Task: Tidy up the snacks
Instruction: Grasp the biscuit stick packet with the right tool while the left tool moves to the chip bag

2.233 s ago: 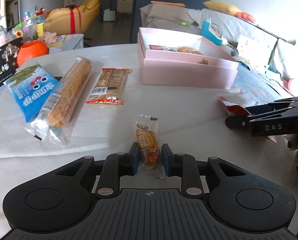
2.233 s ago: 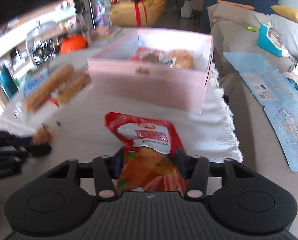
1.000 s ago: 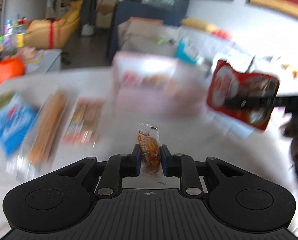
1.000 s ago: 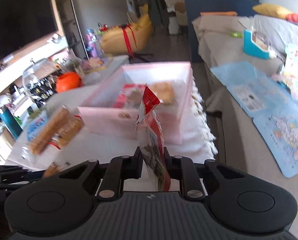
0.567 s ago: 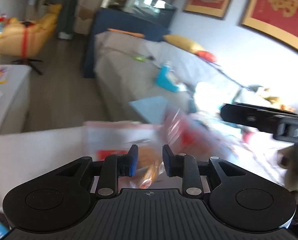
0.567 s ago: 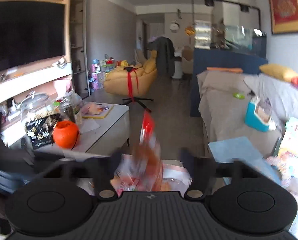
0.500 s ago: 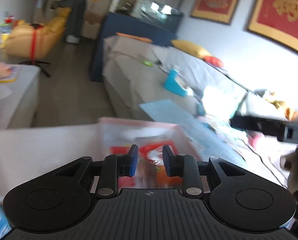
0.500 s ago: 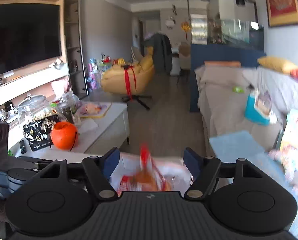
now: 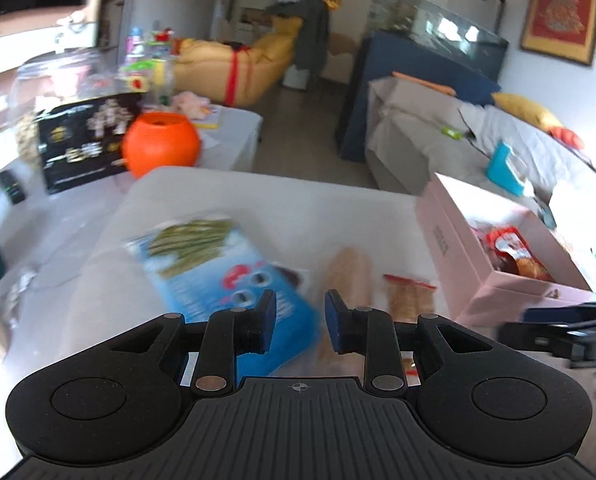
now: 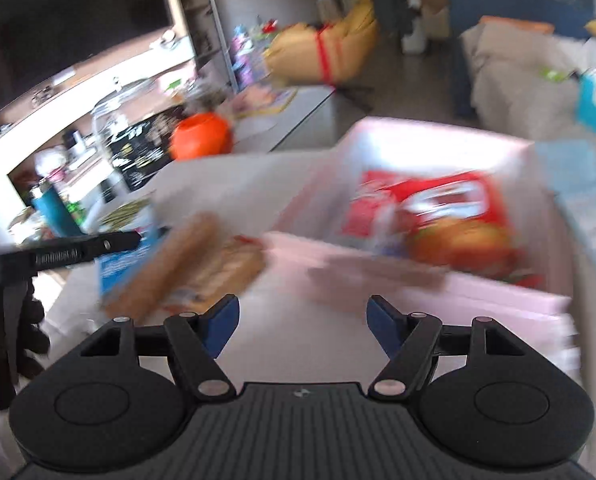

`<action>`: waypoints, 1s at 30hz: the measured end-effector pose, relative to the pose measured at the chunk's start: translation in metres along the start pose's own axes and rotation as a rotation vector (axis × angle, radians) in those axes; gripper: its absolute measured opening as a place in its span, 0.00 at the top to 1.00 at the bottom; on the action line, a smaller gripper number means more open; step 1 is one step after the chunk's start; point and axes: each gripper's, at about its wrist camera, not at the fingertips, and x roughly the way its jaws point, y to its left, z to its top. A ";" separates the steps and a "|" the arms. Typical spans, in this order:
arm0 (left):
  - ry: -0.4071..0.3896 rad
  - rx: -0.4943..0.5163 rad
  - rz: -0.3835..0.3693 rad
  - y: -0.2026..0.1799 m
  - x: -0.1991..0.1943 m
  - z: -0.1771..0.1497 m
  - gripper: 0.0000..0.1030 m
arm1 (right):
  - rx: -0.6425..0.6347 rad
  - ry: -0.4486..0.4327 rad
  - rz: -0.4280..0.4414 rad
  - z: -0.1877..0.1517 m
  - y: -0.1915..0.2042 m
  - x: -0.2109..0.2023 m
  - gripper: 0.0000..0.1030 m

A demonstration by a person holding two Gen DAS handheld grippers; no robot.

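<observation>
My left gripper [image 9: 296,322] is open and empty, above the blue snack bag [image 9: 221,268] on the white table [image 9: 281,208]. A long biscuit pack [image 9: 348,280] and a shorter wafer pack [image 9: 408,298] lie to its right. The pink box [image 9: 494,272] at the right holds a red snack bag [image 9: 512,250]. My right gripper [image 10: 302,322] is wide open and empty, in front of the pink box [image 10: 438,280], where the red bag [image 10: 446,216] lies. The biscuit pack [image 10: 169,260] lies to its left. The views are blurred.
An orange pumpkin pot [image 9: 161,143], a black box [image 9: 85,140] and a glass jar [image 9: 57,80] stand on a side table at the far left. A teal bottle [image 10: 55,210] stands at the left. A sofa [image 9: 478,128] is beyond the table.
Both grippers carried their snacks over the pink box and let go; the red bag now lies in the box. Both have swung back left and down over the table with open jaws.
</observation>
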 end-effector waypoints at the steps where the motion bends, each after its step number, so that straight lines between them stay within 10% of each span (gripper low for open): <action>1: -0.008 -0.024 0.017 0.005 -0.004 0.000 0.71 | 0.009 0.007 0.010 0.002 0.008 0.009 0.31; 8: -0.027 -0.227 0.107 0.056 -0.023 0.002 0.71 | -0.006 0.062 -0.018 0.009 0.061 0.071 0.31; 15: -0.018 -0.214 0.100 0.057 -0.012 0.003 0.71 | -0.105 0.051 -0.029 -0.015 0.060 0.047 0.59; 21: 0.013 -0.094 -0.121 0.016 -0.002 0.006 0.71 | -0.158 0.016 -0.084 -0.056 0.029 -0.005 0.62; 30: 0.145 0.118 -0.201 -0.042 0.023 -0.002 0.68 | -0.096 -0.040 -0.227 -0.091 -0.019 -0.043 0.48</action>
